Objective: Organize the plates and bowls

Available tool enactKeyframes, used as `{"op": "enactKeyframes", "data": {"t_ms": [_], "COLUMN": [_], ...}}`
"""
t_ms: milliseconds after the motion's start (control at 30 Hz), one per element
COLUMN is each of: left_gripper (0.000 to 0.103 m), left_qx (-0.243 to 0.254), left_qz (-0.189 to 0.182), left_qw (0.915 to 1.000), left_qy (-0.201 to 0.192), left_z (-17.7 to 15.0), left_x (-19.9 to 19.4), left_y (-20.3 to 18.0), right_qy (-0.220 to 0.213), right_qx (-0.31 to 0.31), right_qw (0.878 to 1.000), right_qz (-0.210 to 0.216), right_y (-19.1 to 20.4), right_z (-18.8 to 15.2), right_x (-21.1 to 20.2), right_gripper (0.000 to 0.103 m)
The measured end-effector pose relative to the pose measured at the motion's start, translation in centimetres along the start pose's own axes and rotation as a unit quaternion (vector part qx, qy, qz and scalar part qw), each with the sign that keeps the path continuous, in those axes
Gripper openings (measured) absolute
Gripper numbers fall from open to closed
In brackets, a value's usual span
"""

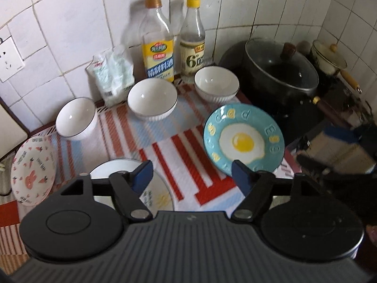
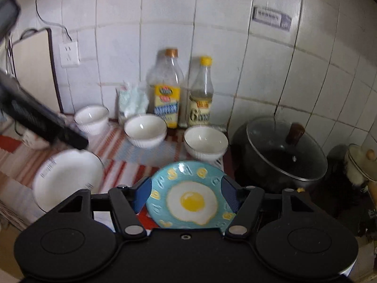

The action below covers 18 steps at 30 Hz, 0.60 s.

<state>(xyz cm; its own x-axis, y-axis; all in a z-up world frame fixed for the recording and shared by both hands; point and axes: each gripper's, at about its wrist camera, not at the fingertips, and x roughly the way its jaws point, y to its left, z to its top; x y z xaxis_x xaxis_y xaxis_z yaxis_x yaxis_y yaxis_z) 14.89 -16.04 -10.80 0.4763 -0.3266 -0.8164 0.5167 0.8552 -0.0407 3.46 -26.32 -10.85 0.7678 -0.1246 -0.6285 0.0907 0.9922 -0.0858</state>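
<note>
While both my grippers, left (image 1: 192, 176) and right (image 2: 186, 194), stand wide and grip nothing, I count three white bowls (image 1: 152, 99), three plates including the egg plate (image 2: 188, 195) between my right fingers, two bottles (image 1: 157, 42), on a striped mat (image 1: 165, 139) against tiled wall (image 1: 70, 23).

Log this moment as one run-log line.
left gripper: open, empty | right gripper: open, over egg plate | bowls: three, unstacked, by wall | white plate: on mat
</note>
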Motion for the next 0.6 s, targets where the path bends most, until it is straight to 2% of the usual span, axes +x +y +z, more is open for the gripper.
{"op": "enactKeyframes", "data": {"t_ms": [267, 400, 600], "left_gripper": [0.08, 0.08, 0.078], "left_qx": [-0.003, -0.028, -0.051], "left_qz": [0.006, -0.001, 0.002], "left_qw": [0.9997, 0.9995, 0.9987], "left_qy": [-0.023, -0.013, 0.0], "left_z": [-0.5, -1.1, -1.9], "left_x": [5.4, 9.0, 14.4], "left_y": [-2.5, -3.0, -3.1], "right_qy": [0.046, 0.088, 0.114], "right_qx": [0.05, 0.081, 0.116], "right_qw": [0.996, 0.991, 0.984], "right_qz": [0.057, 0.058, 0.072], "right_y": [-4.1, -5.3, -6.5], "right_z": [-4.3, -6.4, -8.8], "right_x": [6.2, 9.1, 11.8], "right_gripper": [0.07, 0.07, 0.07]}}
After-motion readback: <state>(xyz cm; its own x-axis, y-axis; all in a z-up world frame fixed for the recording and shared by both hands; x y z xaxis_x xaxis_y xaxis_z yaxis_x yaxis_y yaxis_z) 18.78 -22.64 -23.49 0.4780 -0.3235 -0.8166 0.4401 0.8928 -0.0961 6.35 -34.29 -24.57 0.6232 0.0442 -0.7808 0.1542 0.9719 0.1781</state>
